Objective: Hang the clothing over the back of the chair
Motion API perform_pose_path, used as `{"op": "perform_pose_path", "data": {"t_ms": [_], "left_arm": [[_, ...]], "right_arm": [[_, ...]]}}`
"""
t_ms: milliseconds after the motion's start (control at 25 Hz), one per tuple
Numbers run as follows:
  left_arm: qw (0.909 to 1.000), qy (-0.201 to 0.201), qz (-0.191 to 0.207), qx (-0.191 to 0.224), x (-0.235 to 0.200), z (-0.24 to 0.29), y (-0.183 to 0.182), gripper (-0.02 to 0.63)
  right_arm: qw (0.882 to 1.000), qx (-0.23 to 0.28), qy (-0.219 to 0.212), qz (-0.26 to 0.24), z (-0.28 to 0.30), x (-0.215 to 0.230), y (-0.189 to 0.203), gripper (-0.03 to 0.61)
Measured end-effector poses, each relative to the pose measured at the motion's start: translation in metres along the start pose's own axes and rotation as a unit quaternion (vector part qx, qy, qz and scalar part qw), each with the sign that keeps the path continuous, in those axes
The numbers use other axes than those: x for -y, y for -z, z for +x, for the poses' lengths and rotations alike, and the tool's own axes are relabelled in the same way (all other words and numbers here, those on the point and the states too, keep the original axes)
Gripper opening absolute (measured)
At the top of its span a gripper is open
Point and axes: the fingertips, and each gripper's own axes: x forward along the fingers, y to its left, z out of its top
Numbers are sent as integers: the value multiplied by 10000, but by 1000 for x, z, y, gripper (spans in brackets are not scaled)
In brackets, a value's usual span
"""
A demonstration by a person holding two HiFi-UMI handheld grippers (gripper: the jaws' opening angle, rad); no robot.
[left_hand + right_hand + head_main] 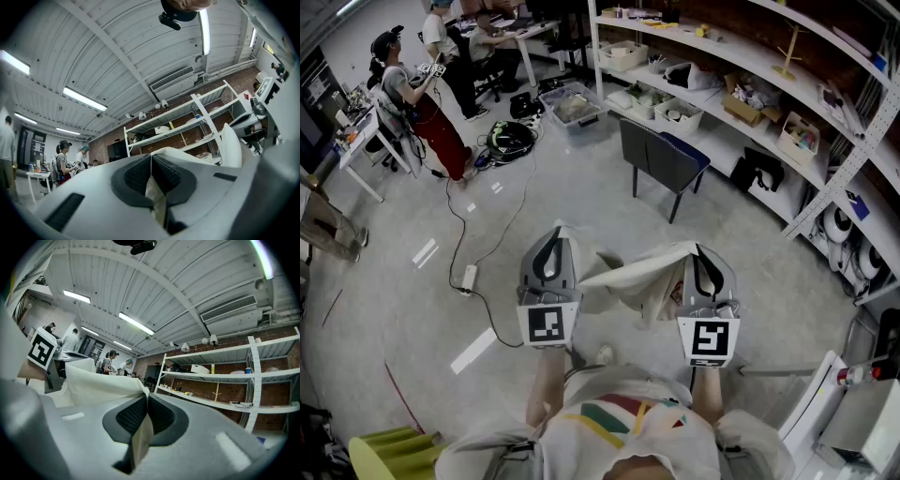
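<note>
A cream garment [642, 277] hangs stretched between my two grippers, in front of my chest. My left gripper [554, 234] is shut on one edge; a strip of the cloth [154, 199] shows pinched between its dark pads. My right gripper [699, 251] is shut on the other edge, with fabric [139, 439] between its pads and a fold of the garment [101, 380] spreading to its left. The chair [659, 157], dark grey with a blue seat, stands on the floor beyond the grippers, its back turned toward me. The garment is well short of it.
White shelving [750, 89] with boxes and bins runs along the right behind the chair. A power strip and cable [470, 277] lie on the floor at left. People [417, 103] work at desks far left. A plastic bin [570, 103] sits beyond the chair.
</note>
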Motion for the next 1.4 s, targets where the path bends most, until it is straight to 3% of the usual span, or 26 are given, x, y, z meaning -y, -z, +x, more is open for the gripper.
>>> {"op": "perform_pose_path", "data": {"t_ms": [200,880,1400], "left_arm": [[9999,-83,-61,-73,-15,0,4,14],[9993,207,-293,-72,-70,16,36,14],[9994,41,-213,284,-102,67,47,14]], "right_arm": [[10000,-17,27,54,9,-6,-5,9],[9994,12,321,143,47,-38,-15,9],[9988,70,444,196,99,-24,2,9]]}}
